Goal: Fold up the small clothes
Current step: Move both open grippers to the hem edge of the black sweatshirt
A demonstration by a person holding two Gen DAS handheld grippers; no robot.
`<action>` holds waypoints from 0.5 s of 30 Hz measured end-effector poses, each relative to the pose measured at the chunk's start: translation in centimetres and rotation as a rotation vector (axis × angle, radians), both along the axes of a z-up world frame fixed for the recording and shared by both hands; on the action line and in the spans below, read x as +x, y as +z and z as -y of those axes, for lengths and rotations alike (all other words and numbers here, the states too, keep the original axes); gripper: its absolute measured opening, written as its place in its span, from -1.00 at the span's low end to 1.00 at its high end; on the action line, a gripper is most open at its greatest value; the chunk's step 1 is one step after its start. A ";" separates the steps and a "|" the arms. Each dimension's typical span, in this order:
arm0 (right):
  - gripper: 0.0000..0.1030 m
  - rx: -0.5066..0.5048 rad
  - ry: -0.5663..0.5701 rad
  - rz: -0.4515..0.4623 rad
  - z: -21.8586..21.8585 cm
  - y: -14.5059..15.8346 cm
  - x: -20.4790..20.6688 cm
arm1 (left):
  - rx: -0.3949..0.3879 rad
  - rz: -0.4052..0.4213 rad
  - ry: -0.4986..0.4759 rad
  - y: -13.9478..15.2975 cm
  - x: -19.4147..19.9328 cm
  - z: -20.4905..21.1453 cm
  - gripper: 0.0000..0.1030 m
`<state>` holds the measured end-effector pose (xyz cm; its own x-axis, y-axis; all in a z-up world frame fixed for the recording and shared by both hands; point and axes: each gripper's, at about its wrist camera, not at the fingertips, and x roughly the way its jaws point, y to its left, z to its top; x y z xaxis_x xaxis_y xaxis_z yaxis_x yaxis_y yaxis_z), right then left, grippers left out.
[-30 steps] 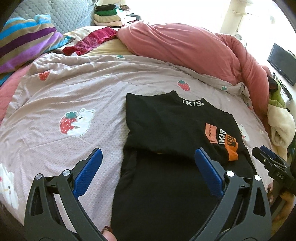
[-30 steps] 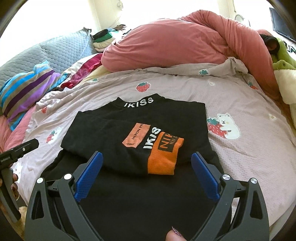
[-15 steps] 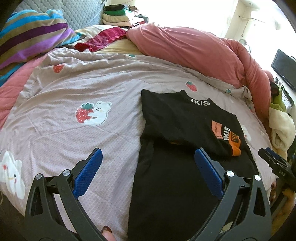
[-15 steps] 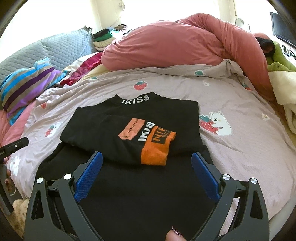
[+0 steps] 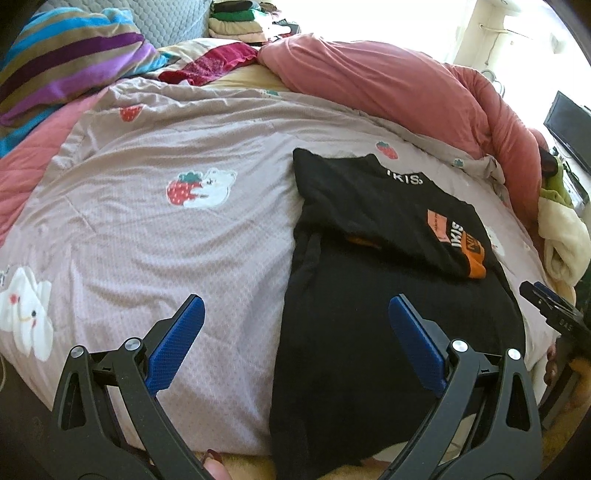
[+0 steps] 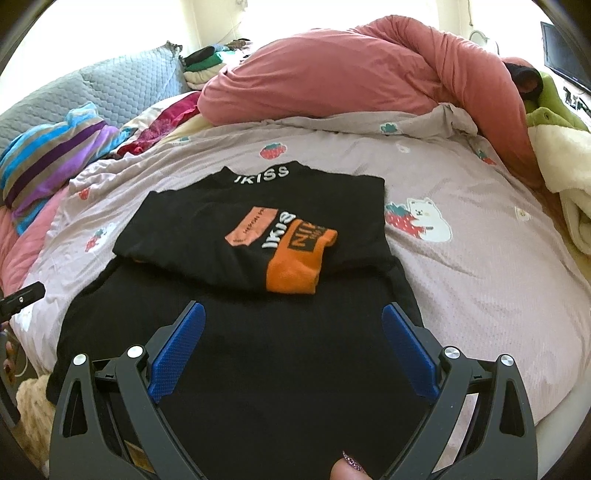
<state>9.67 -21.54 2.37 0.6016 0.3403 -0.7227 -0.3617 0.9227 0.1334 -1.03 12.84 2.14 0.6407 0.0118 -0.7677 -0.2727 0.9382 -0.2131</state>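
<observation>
A black top (image 5: 369, 317) (image 6: 258, 350) with white "IKISS" on its collar lies flat on the bed, collar away from me. Both sleeves are folded in across the chest, the upper one showing an orange cuff (image 6: 295, 269) (image 5: 474, 269). Its hem hangs over the near bed edge. My left gripper (image 5: 295, 306) is open and empty above the shirt's left edge and the sheet. My right gripper (image 6: 290, 314) is open and empty above the shirt's lower body. The right gripper shows at the edge of the left wrist view (image 5: 550, 302); the left gripper's tip shows in the right wrist view (image 6: 22, 299).
The bed has a mauve sheet (image 5: 166, 236) (image 6: 480, 266) with strawberry and bear prints. A pink duvet (image 5: 388, 81) (image 6: 351, 74) is bunched at the back. A striped blanket (image 5: 62, 55) lies far left, folded clothes (image 5: 236, 22) behind, cream and green fabric (image 6: 561, 147) at right.
Both grippers have drawn back toward the near bed edge, the left one also shifting left. The shirt has not moved. Both stay open.
</observation>
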 end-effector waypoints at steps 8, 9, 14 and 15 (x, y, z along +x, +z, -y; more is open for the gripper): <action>0.86 -0.003 -0.005 -0.009 0.8 -0.5 -0.9 | -0.019 -0.026 -0.022 -1.3 -1.4 1.2 0.81; 0.86 -0.005 -0.005 -0.009 0.8 -0.6 -0.9 | -0.023 -0.031 -0.024 -1.6 -1.6 1.3 0.81; 0.86 -0.011 -0.008 -0.013 1.3 -0.8 -1.6 | -0.072 -0.044 -0.037 -2.5 -2.5 1.6 0.68; 0.86 -0.012 -0.009 -0.015 1.4 -0.9 -1.7 | -0.079 -0.048 -0.042 -2.8 -2.7 1.8 0.65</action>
<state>7.98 -22.97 1.44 0.5938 0.3265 -0.7354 -0.3512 0.9275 0.1281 -3.71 11.07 -0.64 0.6018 -0.0766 -0.7950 -0.2450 0.9297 -0.2750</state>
